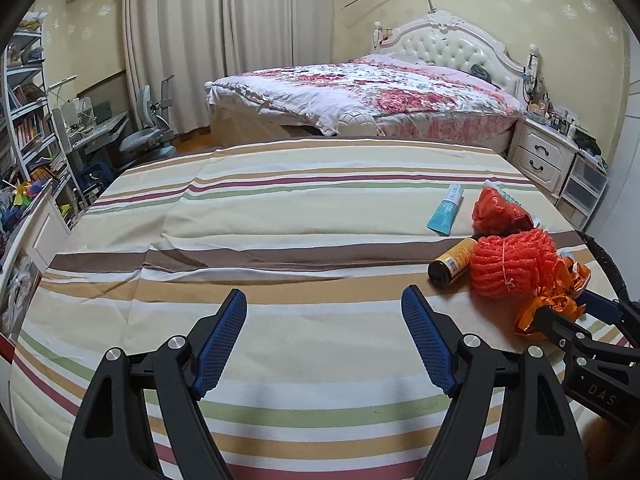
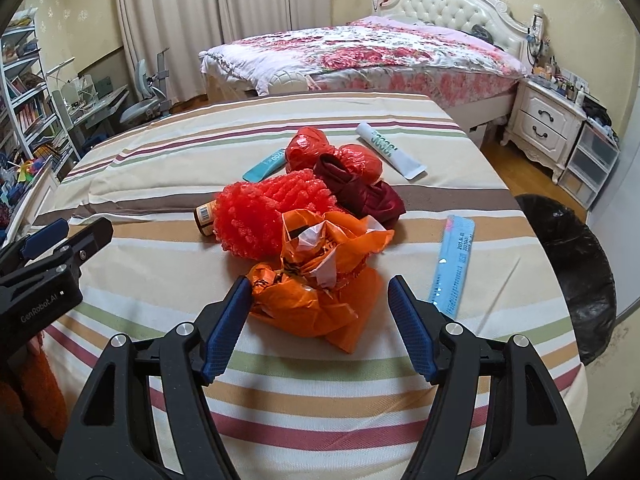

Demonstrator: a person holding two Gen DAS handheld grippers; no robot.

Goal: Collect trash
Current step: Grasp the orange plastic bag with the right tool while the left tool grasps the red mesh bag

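A pile of trash lies on the striped tablecloth (image 2: 320,380). It holds a crumpled orange plastic bag (image 2: 316,300), a red foam net (image 2: 256,216), a brown bottle (image 2: 204,216), red plastic bags (image 2: 308,148) and a dark red cloth (image 2: 360,192). My right gripper (image 2: 320,282) is open around the near end of the orange bag; its left pad touches the bag and its right pad stands apart. My left gripper (image 1: 324,296) is open over bare cloth, left of the net (image 1: 508,264) and bottle (image 1: 452,262), with nothing between its fingers.
A teal tube (image 2: 264,166), a white tube (image 2: 392,150) and a light blue wrapper (image 2: 452,264) lie around the pile. A bin lined with a black bag (image 2: 576,272) stands beside the table's right edge. A bed (image 1: 360,92) and nightstand (image 1: 540,156) are behind.
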